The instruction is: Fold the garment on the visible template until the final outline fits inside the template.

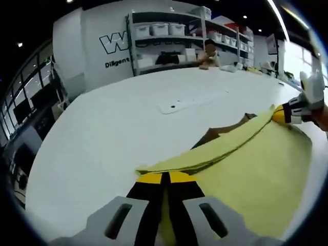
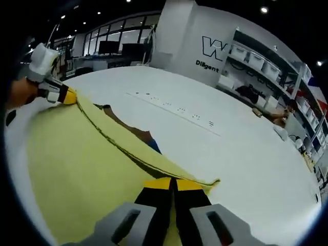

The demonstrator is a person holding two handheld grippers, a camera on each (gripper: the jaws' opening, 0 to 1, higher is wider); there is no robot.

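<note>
A pale yellow garment (image 1: 256, 169) lies on the white table (image 1: 118, 128), its far edge lifted and stretched taut between both grippers. My left gripper (image 1: 165, 178) is shut on one end of that edge. The right gripper (image 1: 281, 115) pinches the other end, held by a person's hand. In the right gripper view the right gripper (image 2: 173, 183) is shut on the garment (image 2: 72, 159), and the left gripper (image 2: 69, 96) holds the far corner. Under the raised edge shows a brown layer (image 1: 215, 134) with a blue patch (image 2: 154, 146); I cannot tell what it is.
A flat white strip (image 1: 189, 102) lies on the table beyond the garment, seen as a line of small marks (image 2: 174, 110). Shelves with white bins (image 1: 169, 31) and a seated person (image 1: 209, 54) are at the far side. Open tabletop (image 2: 246, 154) stretches beyond the fold.
</note>
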